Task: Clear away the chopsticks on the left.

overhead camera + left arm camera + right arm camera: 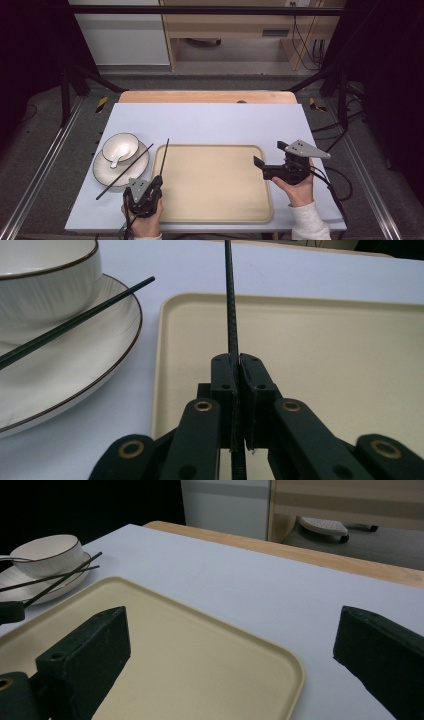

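Observation:
My left gripper (158,181) is shut on a thin black chopstick (164,157) that points away from me along the left edge of the beige tray (215,182). Between the closed jaws in the left gripper view (239,365), the chopstick (231,305) runs straight ahead over the tray's rim (165,305). A second black chopstick (125,171) lies slanted across a white plate (102,172). On that plate sits a white bowl (120,146) with a white spoon (116,161). My right gripper (261,168) stands open by the tray's right edge, nothing between its jaws (232,630).
The tray sits on a pale blue table top (210,122) with a wooden strip (207,96) along its far edge. Dark frame posts and cables stand off both sides. Beyond the table are a white cabinet and a wooden shelf unit.

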The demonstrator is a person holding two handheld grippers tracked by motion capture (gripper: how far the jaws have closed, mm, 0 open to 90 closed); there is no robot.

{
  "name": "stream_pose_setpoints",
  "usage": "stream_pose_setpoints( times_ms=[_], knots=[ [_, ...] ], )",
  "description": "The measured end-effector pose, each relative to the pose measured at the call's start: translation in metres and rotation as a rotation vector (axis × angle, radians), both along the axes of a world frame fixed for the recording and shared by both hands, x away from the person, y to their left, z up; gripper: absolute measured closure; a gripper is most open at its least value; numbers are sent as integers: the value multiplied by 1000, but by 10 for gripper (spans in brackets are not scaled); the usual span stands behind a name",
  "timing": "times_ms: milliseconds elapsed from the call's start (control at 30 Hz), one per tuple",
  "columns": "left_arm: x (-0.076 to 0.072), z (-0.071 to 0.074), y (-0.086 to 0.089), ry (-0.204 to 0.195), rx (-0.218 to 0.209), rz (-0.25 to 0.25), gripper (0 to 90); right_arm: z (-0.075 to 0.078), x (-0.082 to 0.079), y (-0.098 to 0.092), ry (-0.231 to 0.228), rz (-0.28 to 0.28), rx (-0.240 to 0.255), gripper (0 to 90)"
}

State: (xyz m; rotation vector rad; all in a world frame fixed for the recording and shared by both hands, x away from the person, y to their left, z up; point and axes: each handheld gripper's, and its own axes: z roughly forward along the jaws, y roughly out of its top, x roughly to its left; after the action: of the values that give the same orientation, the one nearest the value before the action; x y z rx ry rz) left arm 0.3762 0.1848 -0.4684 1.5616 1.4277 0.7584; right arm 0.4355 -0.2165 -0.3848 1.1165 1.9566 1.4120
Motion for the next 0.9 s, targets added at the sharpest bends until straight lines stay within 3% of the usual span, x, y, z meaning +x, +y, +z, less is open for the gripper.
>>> stream_pose_setpoints(
  times_ms=[267,900],
  knots=[
    [5,-9,4,32,6,37,855,-1,1,1,5,1,-7,22],
    [13,-16,1,128,36,48,852,-3,2,3,10,3,-15,23]
  ],
)
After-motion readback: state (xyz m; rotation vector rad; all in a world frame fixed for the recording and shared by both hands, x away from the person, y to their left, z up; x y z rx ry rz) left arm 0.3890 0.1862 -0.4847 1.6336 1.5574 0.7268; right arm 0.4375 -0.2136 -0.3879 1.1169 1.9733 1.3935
